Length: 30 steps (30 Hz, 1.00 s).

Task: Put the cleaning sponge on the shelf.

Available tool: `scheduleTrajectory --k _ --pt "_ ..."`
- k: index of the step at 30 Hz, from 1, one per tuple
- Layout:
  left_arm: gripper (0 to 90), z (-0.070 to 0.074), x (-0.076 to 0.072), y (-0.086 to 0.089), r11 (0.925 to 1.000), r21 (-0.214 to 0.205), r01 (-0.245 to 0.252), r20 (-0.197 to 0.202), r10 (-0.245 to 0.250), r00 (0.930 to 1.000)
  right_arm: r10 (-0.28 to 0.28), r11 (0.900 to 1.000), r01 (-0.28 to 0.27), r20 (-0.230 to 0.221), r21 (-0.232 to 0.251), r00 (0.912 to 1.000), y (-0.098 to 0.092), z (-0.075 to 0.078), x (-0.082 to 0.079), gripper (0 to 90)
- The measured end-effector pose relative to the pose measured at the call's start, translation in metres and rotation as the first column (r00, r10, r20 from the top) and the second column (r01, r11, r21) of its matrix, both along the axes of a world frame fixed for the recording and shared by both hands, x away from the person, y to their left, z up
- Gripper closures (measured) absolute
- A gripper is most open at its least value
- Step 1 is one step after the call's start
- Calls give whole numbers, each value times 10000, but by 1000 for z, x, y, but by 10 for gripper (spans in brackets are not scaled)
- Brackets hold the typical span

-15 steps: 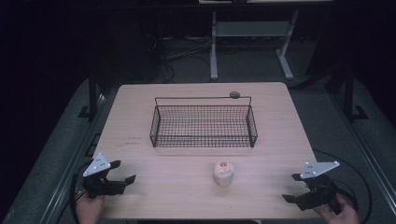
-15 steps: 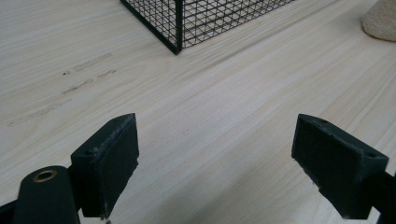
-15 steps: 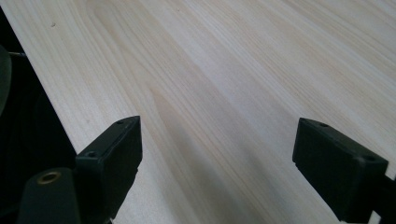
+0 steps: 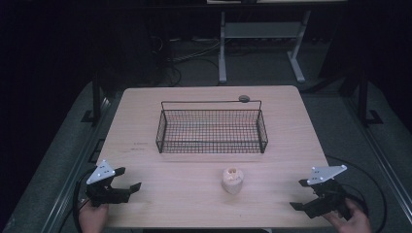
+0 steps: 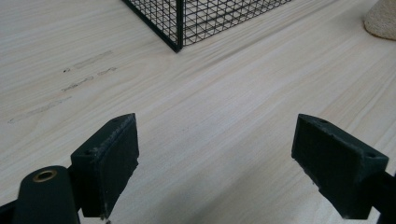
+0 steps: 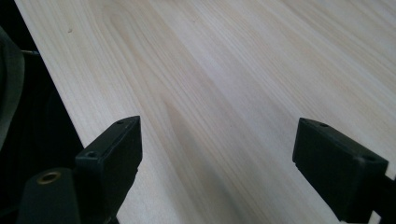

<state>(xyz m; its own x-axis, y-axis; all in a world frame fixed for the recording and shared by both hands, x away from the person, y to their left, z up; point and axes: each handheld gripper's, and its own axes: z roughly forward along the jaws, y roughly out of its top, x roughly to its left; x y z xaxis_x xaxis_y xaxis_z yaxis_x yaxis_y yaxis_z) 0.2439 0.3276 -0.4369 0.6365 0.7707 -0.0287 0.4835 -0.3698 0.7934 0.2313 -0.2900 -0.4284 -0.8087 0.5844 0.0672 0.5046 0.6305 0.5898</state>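
Note:
A small cream-coloured lumpy object (image 4: 232, 180) sits on the light wooden table (image 4: 291, 145), in front of a black wire basket (image 4: 212, 130) that looks empty. My left gripper (image 4: 128, 180) rests near the table's front left corner, jaws wide apart with nothing between them. In the left gripper view the left gripper (image 5: 215, 163) faces bare wood, with the basket's corner (image 5: 180, 28) ahead and the cream object (image 5: 383, 18) at the upper right. My right gripper (image 4: 300, 195) is low at the front right, open and empty. The right gripper (image 6: 217, 163) looks along the table's front edge.
A small dark round thing (image 4: 244, 98) lies on the table just behind the basket's back right. A white metal stand (image 4: 262, 34) and cables stand on the dark floor beyond the table. Cables trail off both grippers at the table's near corners.

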Motion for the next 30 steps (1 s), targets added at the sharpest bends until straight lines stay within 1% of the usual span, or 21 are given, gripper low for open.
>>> scheduleTrajectory --k 2,8,12,13,16,20,24,30 --pt "137 0 0 0 10000 23 -10 2 10 10000 93 10000 -93 47 -32 9999 3 2 1 156" --pt "137 0 0 0 10000 2 -33 -19 33 10000 408 9991 -409 -119 -148 9991 16 6 7 156" --pt "137 0 0 0 10000 -2 -43 -20 42 10000 543 9983 -544 -77 -203 9985 21 8 9 156" --pt "137 0 0 0 10000 -21 -42 -24 42 10000 626 9978 -629 -158 -224 9979 24 9 11 156" --pt "137 0 -1 0 10000 -44 -79 -34 79 10000 744 9969 -748 -195 -229 9970 28 10 13 156" --pt "137 0 -1 0 10000 -41 -37 -17 37 10000 924 9948 -933 -250 -405 9954 33 15 16 156" --pt "137 0 0 0 10000 -56 -63 -40 62 10000 1086 9928 -1101 -310 -483 9936 38 20 19 156" --pt "137 0 -1 -1 10000 -83 -45 -32 44 10000 1365 9882 -1377 -226 -673 9904 46 28 24 156"
